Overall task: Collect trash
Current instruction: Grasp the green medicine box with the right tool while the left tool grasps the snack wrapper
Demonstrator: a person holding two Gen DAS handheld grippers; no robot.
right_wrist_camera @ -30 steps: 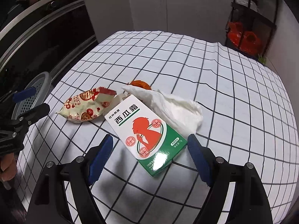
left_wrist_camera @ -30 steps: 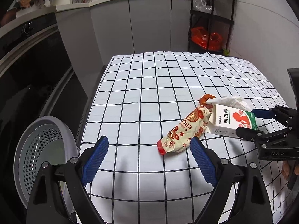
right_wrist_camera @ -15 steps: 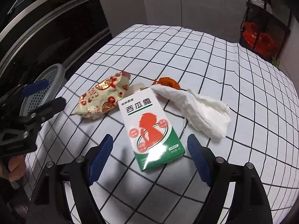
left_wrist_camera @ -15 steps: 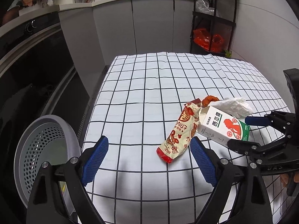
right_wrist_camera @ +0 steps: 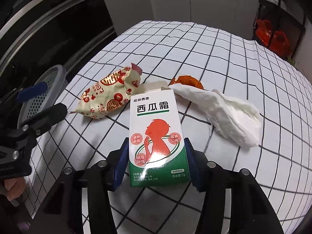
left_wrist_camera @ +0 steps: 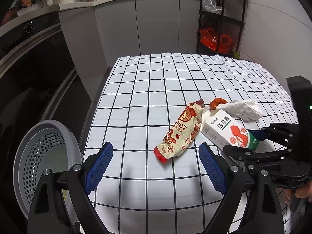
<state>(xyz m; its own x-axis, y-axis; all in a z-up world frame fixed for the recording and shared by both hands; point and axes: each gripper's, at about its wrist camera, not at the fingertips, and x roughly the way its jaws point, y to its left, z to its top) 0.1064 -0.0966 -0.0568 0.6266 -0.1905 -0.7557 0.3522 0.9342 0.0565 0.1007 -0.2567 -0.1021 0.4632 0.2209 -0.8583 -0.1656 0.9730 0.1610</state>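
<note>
A white and green medicine box (right_wrist_camera: 156, 136) lies on the checked tablecloth (right_wrist_camera: 224, 62). My right gripper (right_wrist_camera: 154, 161) is shut on the box's near end, one blue pad on each side; it also shows in the left wrist view (left_wrist_camera: 251, 142) gripping the box (left_wrist_camera: 226, 128). A cream and red snack wrapper (left_wrist_camera: 181, 132) lies left of the box, also in the right wrist view (right_wrist_camera: 111, 97). A crumpled white tissue (right_wrist_camera: 224, 115) and an orange peel (right_wrist_camera: 187, 81) lie behind the box. My left gripper (left_wrist_camera: 156, 163) is open and empty, just short of the wrapper.
A grey perforated bin (left_wrist_camera: 42, 156) stands off the table's left edge, also seen in the right wrist view (right_wrist_camera: 44, 95). A dark oven front (left_wrist_camera: 29, 68) is on the left. A black shelf with red bags (left_wrist_camera: 218, 37) stands behind the table.
My right gripper has moved forward and closed on the medicine box, which now points straight along the fingers. My left gripper has stayed open near the wrapper.
</note>
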